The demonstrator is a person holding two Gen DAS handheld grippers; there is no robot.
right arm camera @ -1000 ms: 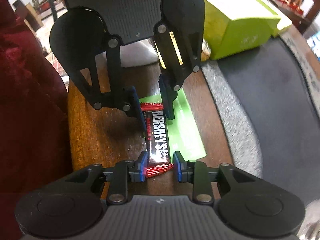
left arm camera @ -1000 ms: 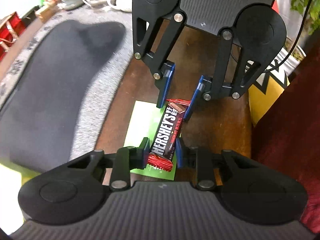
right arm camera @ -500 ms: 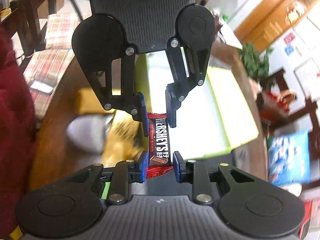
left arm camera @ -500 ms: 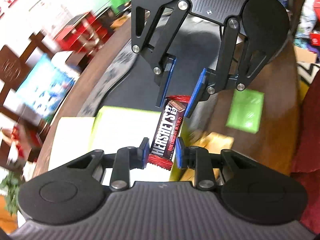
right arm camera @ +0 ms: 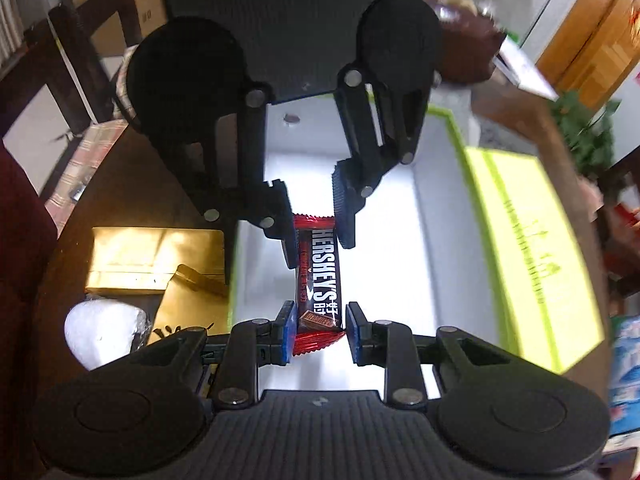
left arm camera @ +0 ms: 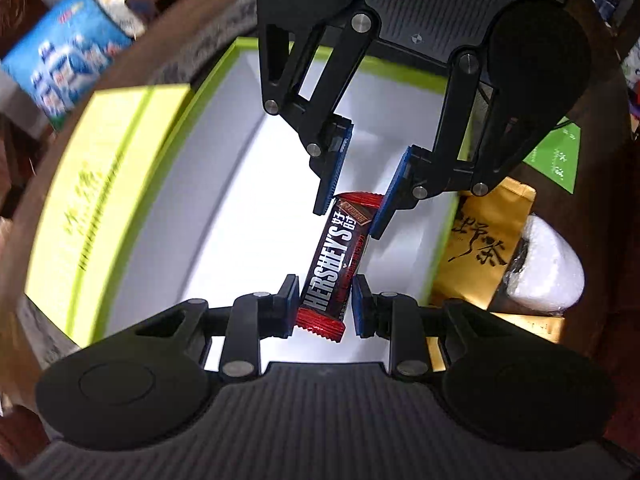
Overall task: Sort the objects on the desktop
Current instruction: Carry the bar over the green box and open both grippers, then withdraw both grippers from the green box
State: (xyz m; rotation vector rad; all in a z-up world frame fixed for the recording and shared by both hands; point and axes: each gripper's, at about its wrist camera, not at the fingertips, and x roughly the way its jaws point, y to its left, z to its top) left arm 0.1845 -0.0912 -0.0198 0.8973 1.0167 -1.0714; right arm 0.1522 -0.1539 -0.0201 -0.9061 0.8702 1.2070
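Observation:
A Hershey's chocolate bar (left arm camera: 334, 264) in a dark and red wrapper hangs in the air between both grippers, one at each end. My left gripper (left arm camera: 325, 306) is shut on one crimped end; my right gripper (left arm camera: 352, 204) faces it and is shut on the other end. In the right wrist view my right gripper (right arm camera: 318, 330) clamps the bar (right arm camera: 318, 276) and my left gripper (right arm camera: 314, 216) holds the far end. Below the bar lies an open box (left arm camera: 224, 208) with a white inside and lime-green rim, also in the right wrist view (right arm camera: 400, 248).
The lime-green lid (left arm camera: 92, 184) lies beside the box, also in the right wrist view (right arm camera: 532, 248). Gold tea pouches (left arm camera: 488, 240) and a white wrapped lump (left arm camera: 548, 268) sit on the dark wooden table by the box. A green card (left arm camera: 560, 160) and a blue-white packet (left arm camera: 64, 68) lie further off.
Both grippers have carried the bar together from above the green card on the table to above the open box. Both stay shut on its ends.

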